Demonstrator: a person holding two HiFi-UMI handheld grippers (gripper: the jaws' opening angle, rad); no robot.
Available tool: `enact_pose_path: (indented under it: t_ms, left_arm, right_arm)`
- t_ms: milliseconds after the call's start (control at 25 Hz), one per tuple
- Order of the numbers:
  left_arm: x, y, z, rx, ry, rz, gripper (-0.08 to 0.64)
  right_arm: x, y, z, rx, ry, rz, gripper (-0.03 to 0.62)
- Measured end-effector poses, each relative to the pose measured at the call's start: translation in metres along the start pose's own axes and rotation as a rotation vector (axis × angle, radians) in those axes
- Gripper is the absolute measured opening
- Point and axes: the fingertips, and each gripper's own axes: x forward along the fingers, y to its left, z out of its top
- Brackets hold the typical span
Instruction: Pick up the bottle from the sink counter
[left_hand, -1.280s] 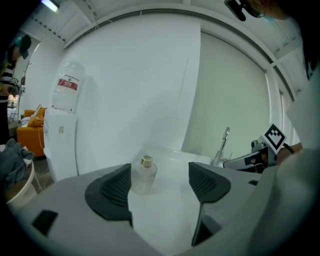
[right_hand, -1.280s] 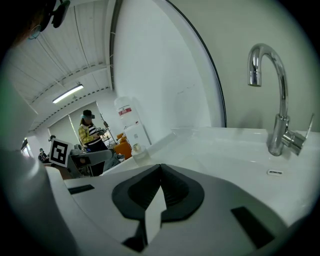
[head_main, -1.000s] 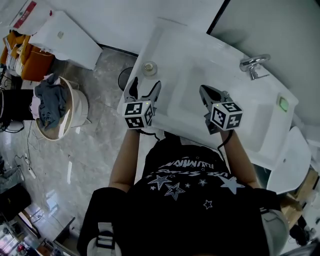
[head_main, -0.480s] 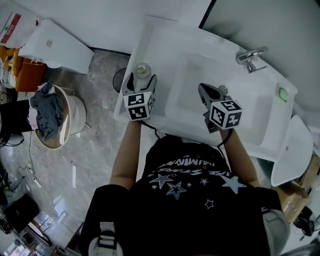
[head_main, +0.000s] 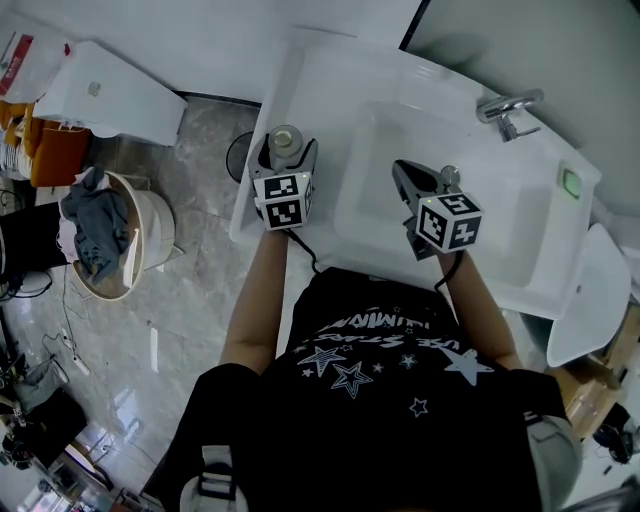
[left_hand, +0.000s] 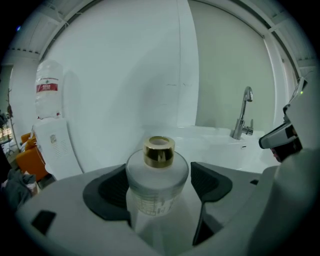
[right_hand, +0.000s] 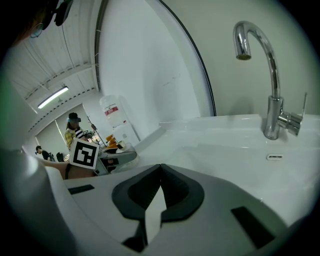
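Left gripper (head_main: 288, 152) straddles the bottle (head_main: 285, 139) on the sink counter (head_main: 300, 80); right gripper (head_main: 403, 172) hangs pressed together over the basin (head_main: 480, 200).
At far left, on the floor, stands a round basket (head_main: 150, 215) holding grey cloth. On the counter's left end, near its edge, the frosted bottle (left_hand: 157, 175) with a gold collar stands upright between the left gripper's (left_hand: 160, 185) spread jaws: the left pad sits at the glass, while a narrow gap shows beside the right pad. Further right, the right gripper's (right_hand: 160, 172) jaws meet at their tips with nothing between them, above the white basin. The chrome tap (head_main: 508, 108) rises beyond, at the counter's back right.
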Motion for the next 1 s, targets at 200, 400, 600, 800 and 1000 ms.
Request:
enact_pose_path:
  t_ms: [200,400,600,800,1000]
  left_arm:
    - [0.005,0.004,0.000,0.003,0.010,0.051,0.371]
    - [0.011,0.006,-0.001,0.014,0.039,0.094,0.347]
    - [0.012,0.005,-0.001,0.023,0.045,0.079,0.344]
    - [0.007,0.008,-0.001,0.010,0.051,0.071,0.342]
    - [-0.010,0.003,0.017,-0.006,0.007,0.063,0.342]
  right_arm:
    - [-0.003,-0.002,-0.002,0.008,-0.002,-0.004,0.006]
    - [-0.007,-0.009,-0.001,0.027,-0.013,-0.013,0.006]
    - [-0.010,-0.011,0.000,0.030,-0.019,-0.009,0.006]
    - [-0.014,-0.011,0.004,0.024,-0.029,-0.004,0.006]
    - [-0.020,-0.008,0.005,0.013,-0.037,0.011,0.006]
